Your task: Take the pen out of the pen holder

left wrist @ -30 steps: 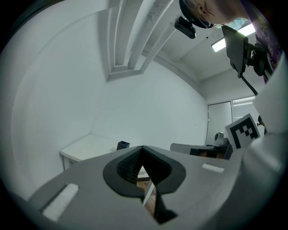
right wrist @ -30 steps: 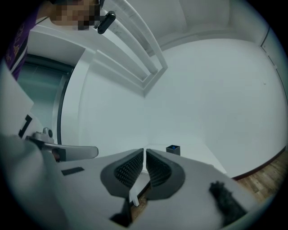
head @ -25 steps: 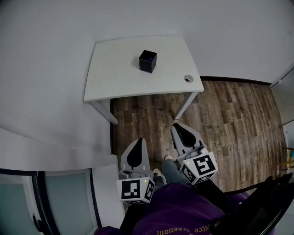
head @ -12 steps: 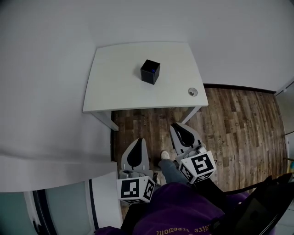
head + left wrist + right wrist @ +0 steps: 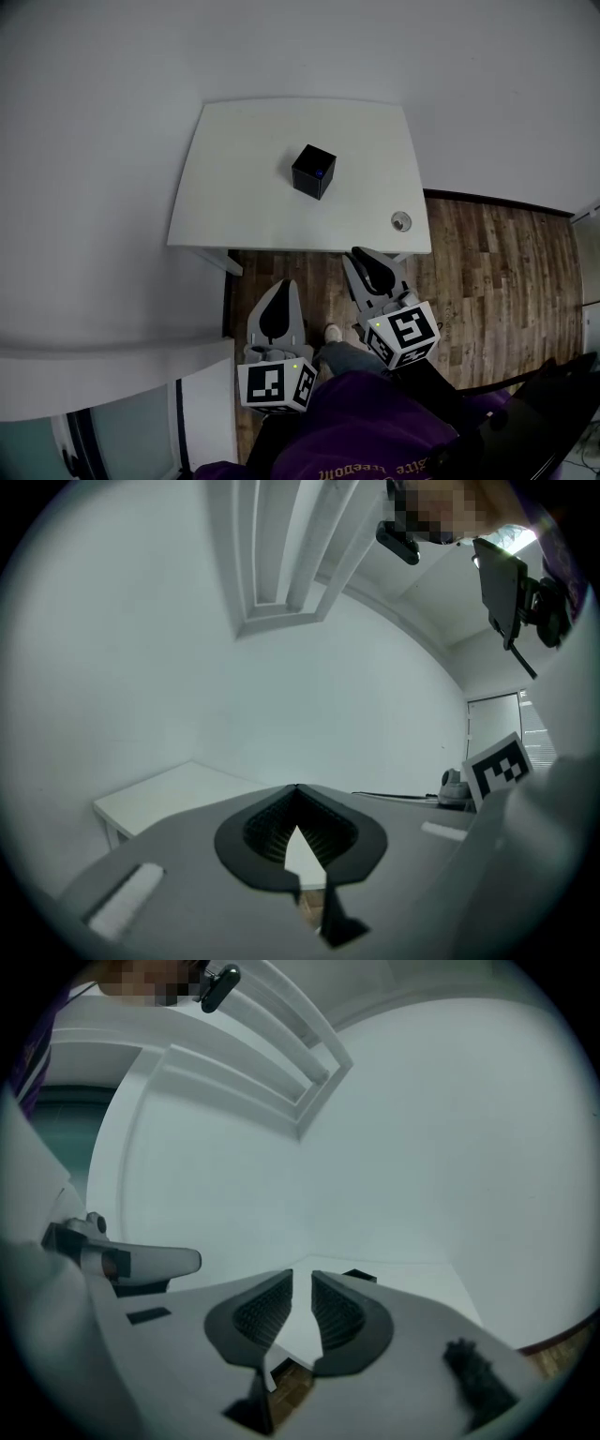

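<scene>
Pen (image 5: 320, 172): one; only a blue tip shows, standing inside the pen holder.
Pen holder (image 5: 312, 172): one black cube, near the middle of the table, well apart from both grippers.
Table (image 5: 234, 197): one, white; a single small round thing (image 5: 401, 221) lies near its front right corner.
Change: table, holder and round thing all sit lower in the head view than a second ago, nearer the grippers; the grippers keep about the same places in the view.
Right gripper (image 5: 359, 257): jaws a narrow gap apart, nothing between them; its tip now overlaps the table's front edge in the head view.
Left gripper (image 5: 279, 289): jaw tips meet, holding nothing; over the wooden floor (image 5: 497, 272).
Count of grippers: two.
</scene>
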Action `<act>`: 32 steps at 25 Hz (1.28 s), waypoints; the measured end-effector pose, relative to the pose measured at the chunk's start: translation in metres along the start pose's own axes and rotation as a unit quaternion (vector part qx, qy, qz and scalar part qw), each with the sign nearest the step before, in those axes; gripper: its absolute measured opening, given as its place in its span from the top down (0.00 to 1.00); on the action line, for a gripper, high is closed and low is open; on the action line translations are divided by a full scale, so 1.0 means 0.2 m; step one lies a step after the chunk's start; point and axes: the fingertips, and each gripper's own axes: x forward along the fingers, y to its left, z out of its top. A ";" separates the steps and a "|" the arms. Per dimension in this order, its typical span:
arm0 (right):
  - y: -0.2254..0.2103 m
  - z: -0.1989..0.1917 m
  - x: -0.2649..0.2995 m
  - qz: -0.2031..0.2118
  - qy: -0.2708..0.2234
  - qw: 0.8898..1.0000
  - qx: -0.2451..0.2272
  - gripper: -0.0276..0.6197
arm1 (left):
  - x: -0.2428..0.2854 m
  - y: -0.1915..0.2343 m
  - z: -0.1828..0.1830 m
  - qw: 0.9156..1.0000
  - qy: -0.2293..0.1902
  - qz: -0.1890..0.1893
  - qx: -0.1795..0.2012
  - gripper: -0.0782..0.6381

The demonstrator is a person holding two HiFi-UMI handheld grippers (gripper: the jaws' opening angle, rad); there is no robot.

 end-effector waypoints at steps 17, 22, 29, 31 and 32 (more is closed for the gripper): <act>-0.27 -0.01 0.36 0.038 0.026 0.998 -0.037 0.84 | 0.35 0.05 0.00 0.999 -0.007 0.042 -0.009 0.88; -0.31 -0.01 0.49 0.038 0.042 0.998 -0.039 0.84 | 0.45 0.12 0.01 0.999 -0.002 0.043 -0.009 0.88; -0.40 -0.02 0.72 0.023 0.049 0.997 -0.063 0.83 | 0.68 0.25 0.02 1.000 0.012 0.026 -0.004 0.88; -0.41 -0.05 0.78 0.025 0.062 0.996 -0.066 0.83 | 0.75 0.28 0.03 1.000 0.016 0.019 -0.004 0.88; -0.42 -0.06 0.81 0.025 0.069 0.995 -0.069 0.83 | 0.78 0.29 0.04 1.000 0.018 0.016 -0.003 0.88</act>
